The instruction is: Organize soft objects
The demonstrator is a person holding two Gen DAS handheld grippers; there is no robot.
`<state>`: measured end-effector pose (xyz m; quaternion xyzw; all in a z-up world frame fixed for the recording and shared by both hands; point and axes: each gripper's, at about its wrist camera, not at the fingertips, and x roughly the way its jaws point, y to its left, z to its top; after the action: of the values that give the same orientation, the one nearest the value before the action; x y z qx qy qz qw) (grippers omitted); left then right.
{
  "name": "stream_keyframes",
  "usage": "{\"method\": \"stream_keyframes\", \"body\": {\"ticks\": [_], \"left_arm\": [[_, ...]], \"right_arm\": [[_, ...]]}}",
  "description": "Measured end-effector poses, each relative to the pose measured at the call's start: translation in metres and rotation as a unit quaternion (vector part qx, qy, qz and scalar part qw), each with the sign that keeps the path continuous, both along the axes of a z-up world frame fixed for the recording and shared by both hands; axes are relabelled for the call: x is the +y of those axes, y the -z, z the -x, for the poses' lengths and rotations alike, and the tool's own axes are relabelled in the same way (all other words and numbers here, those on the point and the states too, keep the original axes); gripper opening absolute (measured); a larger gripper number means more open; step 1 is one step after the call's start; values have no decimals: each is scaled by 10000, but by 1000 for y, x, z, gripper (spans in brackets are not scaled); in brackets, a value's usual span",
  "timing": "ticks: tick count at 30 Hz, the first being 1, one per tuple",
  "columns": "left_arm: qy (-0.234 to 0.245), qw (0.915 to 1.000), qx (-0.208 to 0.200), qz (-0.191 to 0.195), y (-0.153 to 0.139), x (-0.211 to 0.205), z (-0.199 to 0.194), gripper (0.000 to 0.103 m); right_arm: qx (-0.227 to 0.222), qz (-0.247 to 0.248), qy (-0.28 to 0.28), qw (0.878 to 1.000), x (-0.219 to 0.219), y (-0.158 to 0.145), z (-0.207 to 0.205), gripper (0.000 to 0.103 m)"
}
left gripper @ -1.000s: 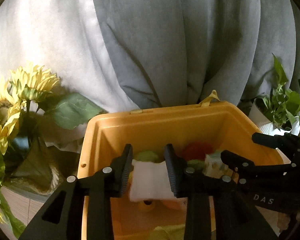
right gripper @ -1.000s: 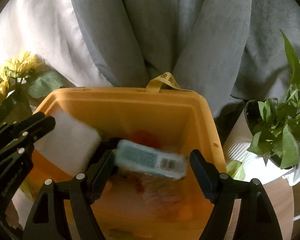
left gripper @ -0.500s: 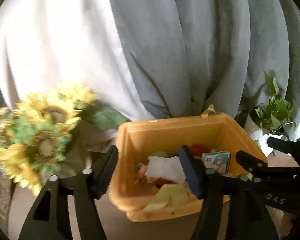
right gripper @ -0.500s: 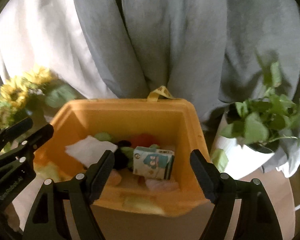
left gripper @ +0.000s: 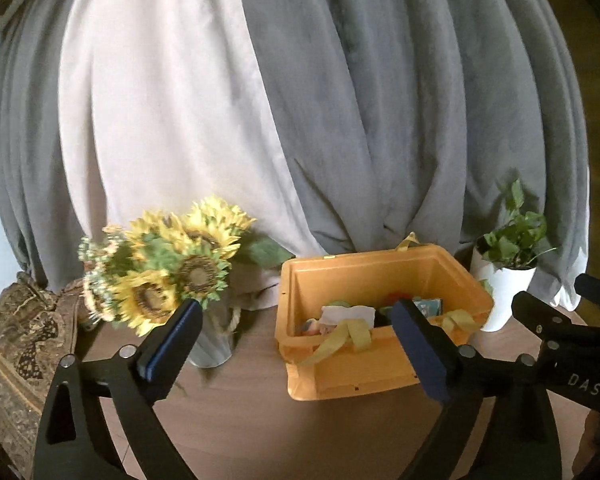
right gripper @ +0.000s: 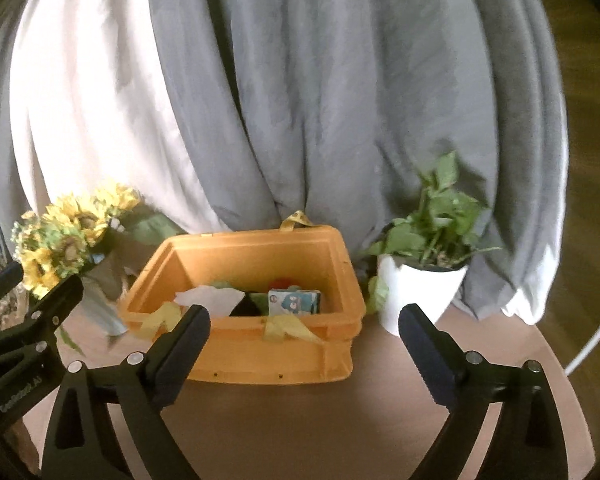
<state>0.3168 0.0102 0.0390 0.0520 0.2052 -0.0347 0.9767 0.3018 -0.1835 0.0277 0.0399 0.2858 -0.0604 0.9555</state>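
Note:
An orange plastic bin stands on the brown table. Inside lie a white cloth, a blue-and-white tissue pack, and green, red and dark soft items. Yellow straps hang over its front rim. My left gripper is open and empty, back from the bin at its left front. My right gripper is open and empty, back from the bin's front.
A vase of sunflowers stands left of the bin. A white pot with a green plant stands right of it. Grey and white curtains hang behind. A patterned cloth lies at far left.
Both grippers let go of their items into the bin, the white cloth from the left and the tissue pack from the right, then opened and pulled back and up.

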Motion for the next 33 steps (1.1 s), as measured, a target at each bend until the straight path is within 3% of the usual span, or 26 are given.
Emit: {"method": "stream_keyframes", "body": {"ticks": [13,33], "left_arm": [[-40,9993,-345,133,-23,2,113,103],[-100,9989,-379,263,-31,17,267,103]], "right_arm": [[-396,-173,127,9990,-2,-24,110,100],[-614,29,6,9981,12,-42,258,100]]}}
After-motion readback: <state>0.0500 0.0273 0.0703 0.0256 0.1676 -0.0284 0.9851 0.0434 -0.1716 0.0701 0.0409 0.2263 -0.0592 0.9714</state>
